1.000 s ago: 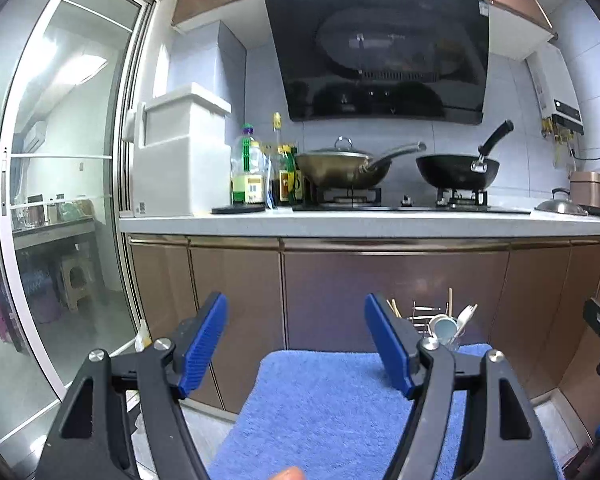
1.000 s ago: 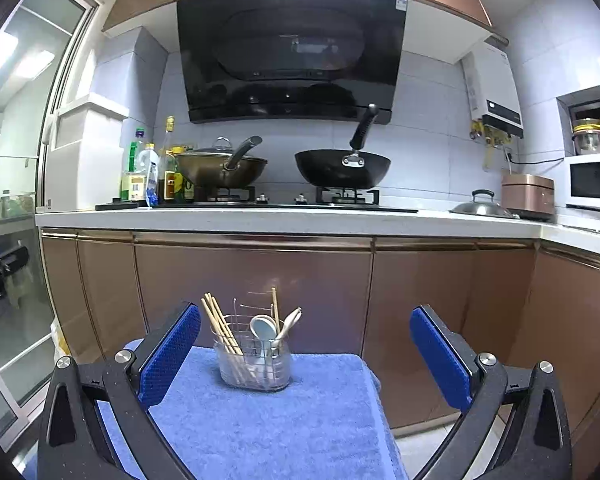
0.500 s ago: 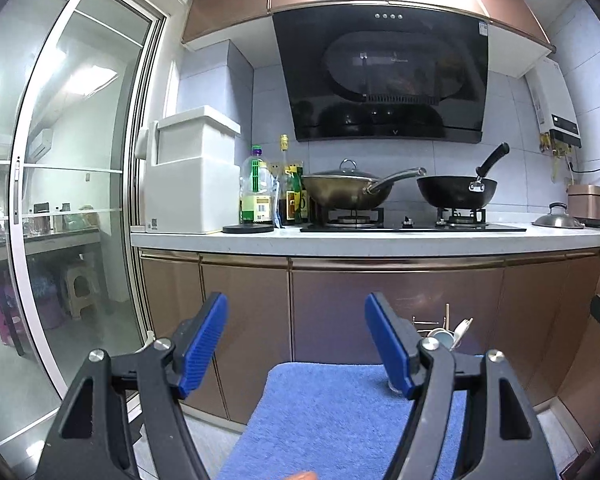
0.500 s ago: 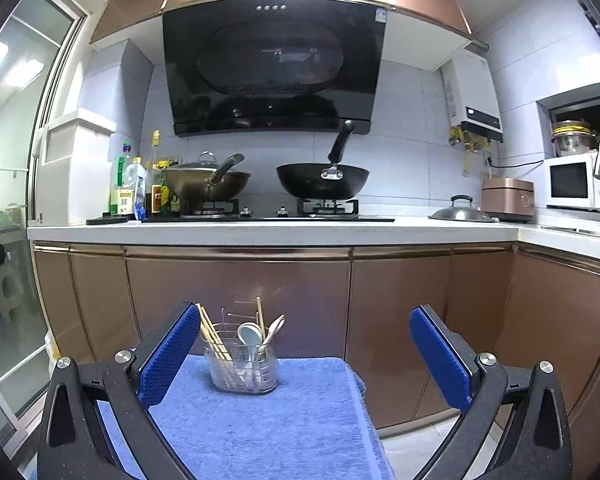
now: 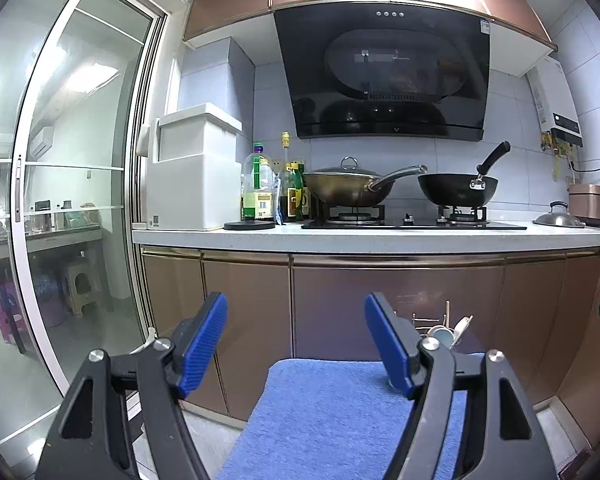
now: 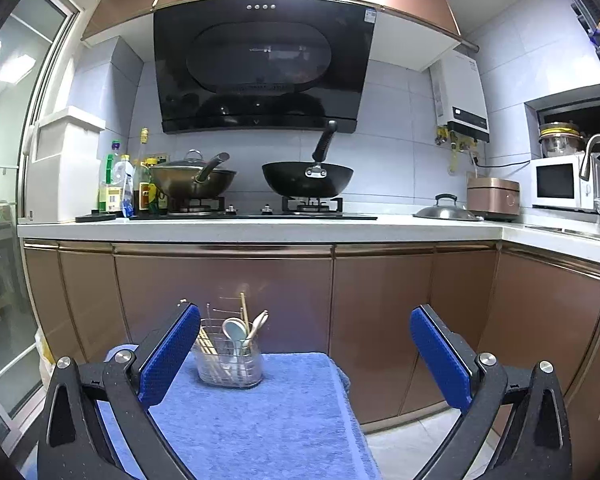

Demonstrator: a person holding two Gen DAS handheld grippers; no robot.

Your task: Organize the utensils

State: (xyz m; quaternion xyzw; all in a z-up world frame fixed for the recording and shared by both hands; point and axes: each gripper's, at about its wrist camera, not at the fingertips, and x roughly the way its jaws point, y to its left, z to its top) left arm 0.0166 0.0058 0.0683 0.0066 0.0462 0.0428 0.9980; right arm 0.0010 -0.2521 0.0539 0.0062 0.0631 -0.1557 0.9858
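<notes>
A clear utensil holder with a wire top stands at the far end of a blue towel. In it are wooden chopsticks, a pale blue spoon and a light spoon. My right gripper is open and empty, held back from the holder and above the towel. My left gripper is also open and empty; the holder peeks out behind its right finger, at the towel's far right.
Brown cabinet doors rise right behind the towel. The white counter carries a hob with two woks, bottles, a lid, a rice cooker and a microwave. A glass sliding door is at the left.
Both cameras have tilted upward and drawn back a little, so the towel and holder sit lower and farther off. Both grippers stay open and empty.
</notes>
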